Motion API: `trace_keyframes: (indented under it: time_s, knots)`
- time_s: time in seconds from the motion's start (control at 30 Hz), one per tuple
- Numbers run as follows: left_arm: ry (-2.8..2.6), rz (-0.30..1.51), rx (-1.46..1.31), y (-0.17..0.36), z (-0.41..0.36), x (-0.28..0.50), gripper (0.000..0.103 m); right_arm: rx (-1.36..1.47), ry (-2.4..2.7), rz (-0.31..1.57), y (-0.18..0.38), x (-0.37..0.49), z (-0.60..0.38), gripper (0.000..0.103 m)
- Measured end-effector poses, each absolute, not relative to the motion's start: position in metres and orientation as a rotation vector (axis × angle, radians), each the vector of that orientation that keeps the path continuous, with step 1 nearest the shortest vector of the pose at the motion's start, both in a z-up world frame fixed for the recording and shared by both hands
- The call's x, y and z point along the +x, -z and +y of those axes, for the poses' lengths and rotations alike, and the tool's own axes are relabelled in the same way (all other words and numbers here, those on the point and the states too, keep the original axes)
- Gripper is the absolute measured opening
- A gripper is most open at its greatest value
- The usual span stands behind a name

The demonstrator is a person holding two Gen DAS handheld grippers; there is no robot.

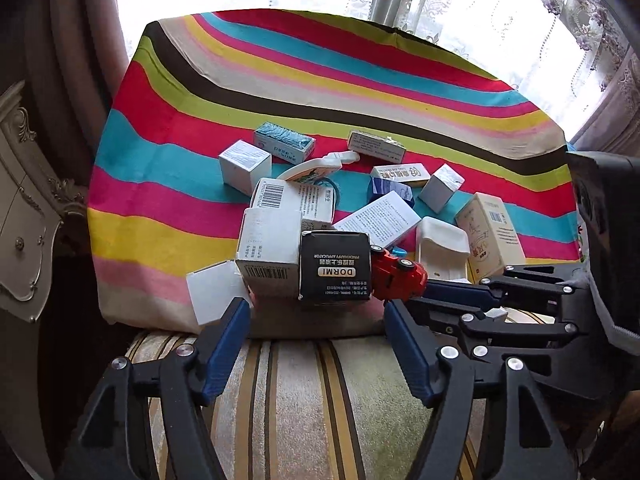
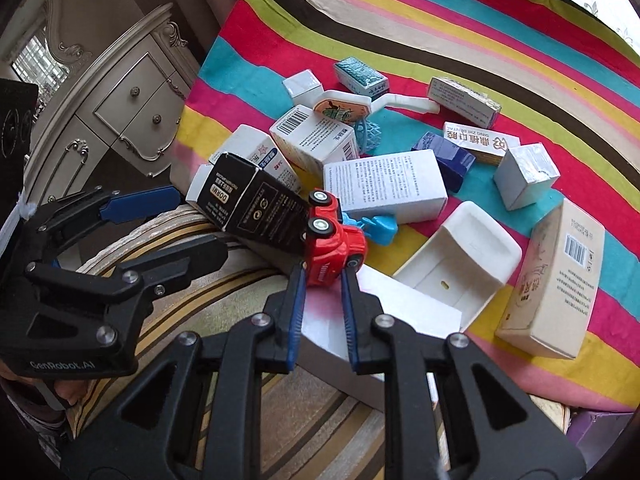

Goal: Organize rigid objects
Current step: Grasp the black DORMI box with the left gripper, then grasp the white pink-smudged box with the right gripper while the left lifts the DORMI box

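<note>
Several small boxes and toys lie heaped on a striped cloth (image 1: 160, 184). A black DORMI box (image 1: 335, 266) stands at the cloth's near edge beside a white barcode box (image 1: 269, 254). My left gripper (image 1: 316, 308) is open and empty, just short of these boxes. A red toy car (image 2: 332, 240) lies on its side against the black box (image 2: 250, 204). My right gripper (image 2: 323, 274) is nearly closed with its fingertips on either side of the car's front end, which also shows in the left wrist view (image 1: 398, 276).
A white plastic tray (image 2: 464, 256), a tall cream box (image 2: 556, 280), a large white text box (image 2: 384, 188), a blue box (image 2: 444, 160) and a blue toy (image 2: 374, 228) lie nearby. A striped cushion (image 1: 300, 392) is below the grippers. A white dresser (image 2: 120, 108) stands at the left.
</note>
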State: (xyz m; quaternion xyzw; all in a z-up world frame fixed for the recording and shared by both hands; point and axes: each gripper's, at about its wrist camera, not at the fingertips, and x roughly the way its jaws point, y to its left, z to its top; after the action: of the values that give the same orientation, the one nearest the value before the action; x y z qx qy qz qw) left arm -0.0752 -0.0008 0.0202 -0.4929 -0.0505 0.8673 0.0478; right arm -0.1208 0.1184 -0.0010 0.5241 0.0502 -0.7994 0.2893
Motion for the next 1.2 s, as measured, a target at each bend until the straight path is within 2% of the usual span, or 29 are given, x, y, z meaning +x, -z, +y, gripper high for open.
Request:
trace_keyframes:
  time_s: [0.07,0.13,0.2,0.27,0.33,0.43,0.47,0.5,0.53,0.57,0.6,0.7,0.83,0.87,0.9,1.03,1.13,1.2]
  knots:
    - [-2.640,-0.147,-1.521,-0.016,0.000,-0.083,0.067,1.398,2.129,0.157,0.001,-0.122,0.115,0.022]
    - [-2.625,-0.177,-1.539,-0.011,-0.004,-0.088,0.052,1.400,2.128,0.179,0.003,-0.124,0.112,0.022]
    - [-2.594,-0.215,-1.558,-0.006,-0.007,-0.089,0.020,1.398,2.121,0.189,0.003,-0.123,0.110,0.022]
    - [-2.575,-0.258,-1.567,-0.002,-0.010,-0.089,0.013,1.393,2.121,0.196,0.004,-0.122,0.108,0.022]
    - [-2.564,-0.297,-1.566,-0.001,-0.013,-0.088,0.013,1.389,2.127,0.214,0.003,-0.121,0.106,0.022]
    - [-2.581,-0.343,-1.548,-0.006,-0.018,-0.084,0.019,1.388,2.122,0.232,0.003,-0.119,0.104,0.025]
    - [-2.591,-0.344,-1.544,-0.008,-0.019,-0.084,0.029,1.385,2.115,0.230,0.003,-0.118,0.104,0.030]
    - [-2.602,-0.336,-1.542,-0.011,-0.018,-0.084,0.043,1.381,2.103,0.226,0.004,-0.118,0.103,0.040]
    - [-2.618,-0.316,-1.542,-0.014,-0.016,-0.086,0.052,1.378,2.092,0.225,0.004,-0.117,0.102,0.047]
    - [-2.635,-0.285,-1.534,-0.017,-0.013,-0.087,0.065,1.377,2.080,0.232,0.005,-0.117,0.101,0.057]
    - [-2.650,-0.255,-1.521,-0.021,-0.010,-0.089,0.072,1.372,2.071,0.245,0.006,-0.115,0.098,0.063]
    - [-2.687,-0.171,-1.529,-0.025,-0.001,-0.100,0.073,1.363,2.064,0.282,0.007,-0.112,0.093,0.067]
    - [-2.701,-0.038,-1.576,-0.016,0.008,-0.111,0.071,1.366,2.077,0.215,0.006,-0.111,0.104,0.071]
    - [-2.702,-0.034,-1.579,-0.014,0.007,-0.111,0.059,1.369,2.083,0.185,0.006,-0.111,0.108,0.073]
    - [-2.692,-0.053,-1.585,-0.013,0.005,-0.111,0.045,1.375,2.089,0.153,0.006,-0.111,0.113,0.074]
    - [-2.700,-0.141,-1.556,-0.017,-0.009,-0.103,0.043,1.438,2.145,0.041,0.005,-0.112,0.136,0.076]
    - [-2.673,-0.256,-1.545,-0.017,-0.019,-0.098,0.042,1.526,2.203,0.032,0.005,-0.110,0.148,0.084]
    - [-2.666,-0.298,-1.544,-0.016,-0.023,-0.096,0.042,1.552,2.227,0.040,0.004,-0.107,0.151,0.093]
